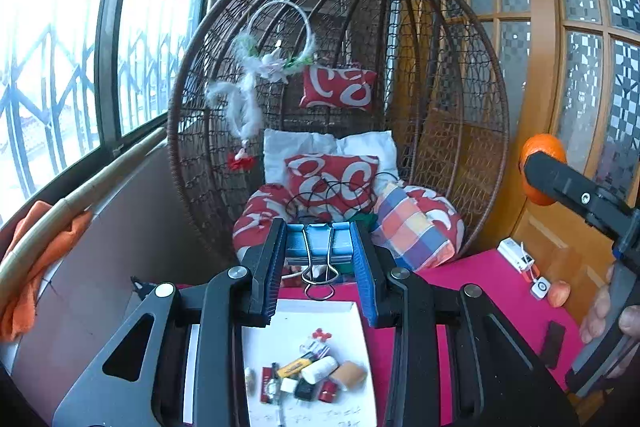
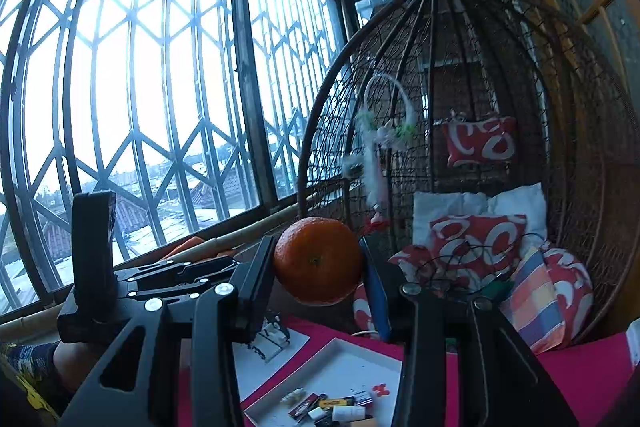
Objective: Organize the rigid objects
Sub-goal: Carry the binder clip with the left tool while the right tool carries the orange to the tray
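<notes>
My left gripper (image 1: 320, 259) is shut on a blue binder clip (image 1: 319, 247) with silver wire handles, held above a white tray (image 1: 312, 311). The tray (image 2: 340, 359) holds several small items (image 1: 312, 375): a white spool, a yellow cutter, red and black pieces. My right gripper (image 2: 320, 267) is shut on an orange (image 2: 318, 261), raised above the pink table (image 2: 576, 379). In the left wrist view the right gripper (image 1: 536, 167) shows at the right edge with the orange (image 1: 542, 147) behind its finger.
A wicker hanging chair (image 1: 400, 67) with red and white cushions (image 1: 332, 179) stands behind the table. A white device (image 1: 516, 253), a peach-coloured fruit (image 1: 558, 293) and a black slab (image 1: 554, 343) lie on the table's right. Barred windows (image 2: 140, 107) are left.
</notes>
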`<state>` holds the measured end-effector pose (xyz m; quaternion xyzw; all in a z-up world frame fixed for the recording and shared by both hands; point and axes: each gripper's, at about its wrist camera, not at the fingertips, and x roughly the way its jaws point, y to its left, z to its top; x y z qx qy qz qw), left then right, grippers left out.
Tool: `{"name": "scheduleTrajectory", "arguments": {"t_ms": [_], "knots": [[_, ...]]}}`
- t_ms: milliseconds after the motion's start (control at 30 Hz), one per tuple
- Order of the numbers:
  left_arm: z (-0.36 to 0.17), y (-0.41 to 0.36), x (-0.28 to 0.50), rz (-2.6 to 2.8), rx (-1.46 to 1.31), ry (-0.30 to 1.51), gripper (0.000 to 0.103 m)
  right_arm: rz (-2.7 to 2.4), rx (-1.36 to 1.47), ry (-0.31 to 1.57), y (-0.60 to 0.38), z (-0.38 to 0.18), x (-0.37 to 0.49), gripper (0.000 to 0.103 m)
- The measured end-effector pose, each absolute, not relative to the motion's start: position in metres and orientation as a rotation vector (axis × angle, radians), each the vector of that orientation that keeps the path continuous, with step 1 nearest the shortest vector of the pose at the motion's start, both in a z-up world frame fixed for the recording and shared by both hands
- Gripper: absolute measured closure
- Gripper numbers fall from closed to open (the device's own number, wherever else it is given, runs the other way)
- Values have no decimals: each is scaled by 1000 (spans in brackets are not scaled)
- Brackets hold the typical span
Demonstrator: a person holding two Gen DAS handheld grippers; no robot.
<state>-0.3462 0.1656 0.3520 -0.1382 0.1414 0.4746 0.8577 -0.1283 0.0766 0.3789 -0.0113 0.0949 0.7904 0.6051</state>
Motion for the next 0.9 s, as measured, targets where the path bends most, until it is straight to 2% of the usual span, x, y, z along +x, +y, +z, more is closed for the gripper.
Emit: {"name": "scheduleTrajectory", "arguments": {"t_ms": [700,900], "knots": [[311,230,-356,924,-375,405,72,1809,-147,443,148,329,-160,61],[276,268,-342,854,-457,511,72,1751,-212,541,179,297,-160,61]]}}
